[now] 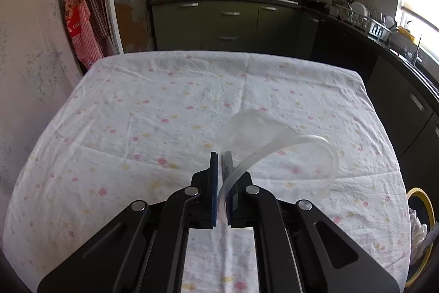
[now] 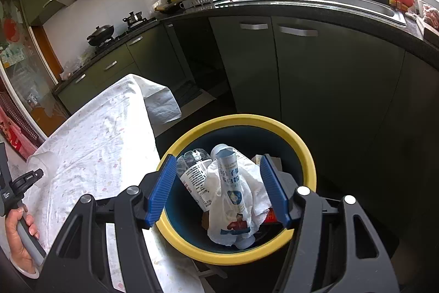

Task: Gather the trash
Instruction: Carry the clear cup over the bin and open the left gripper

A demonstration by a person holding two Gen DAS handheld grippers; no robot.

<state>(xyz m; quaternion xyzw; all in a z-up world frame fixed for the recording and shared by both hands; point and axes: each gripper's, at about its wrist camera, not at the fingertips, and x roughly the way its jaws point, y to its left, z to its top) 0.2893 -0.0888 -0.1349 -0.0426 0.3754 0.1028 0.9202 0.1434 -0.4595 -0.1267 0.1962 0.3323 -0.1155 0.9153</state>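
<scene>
Right gripper (image 2: pixel 218 188): blue pads wide apart, nothing between them, above the bin
Bin (image 2: pixel 301 147): yellow rim, dark blue inside, beside the table
Contents: clear bottle (image 2: pixel 192 172), printed tube (image 2: pixel 229 177), white plastic bag (image 2: pixel 247 183)
Table (image 2: pixel 90 144): flowered white cloth
Left edge: a hand (image 2: pixel 19 235) on a grey handle

Blue Chinese characters on a white wrapper (image 2: pixel 230 177) in the yellow-rimmed bin (image 2: pixel 307 155), too small to read; fine print on a bottle label (image 2: pixel 196 183), illegible; red apron (image 1: pixel 78 18) lettering blurred.
</scene>
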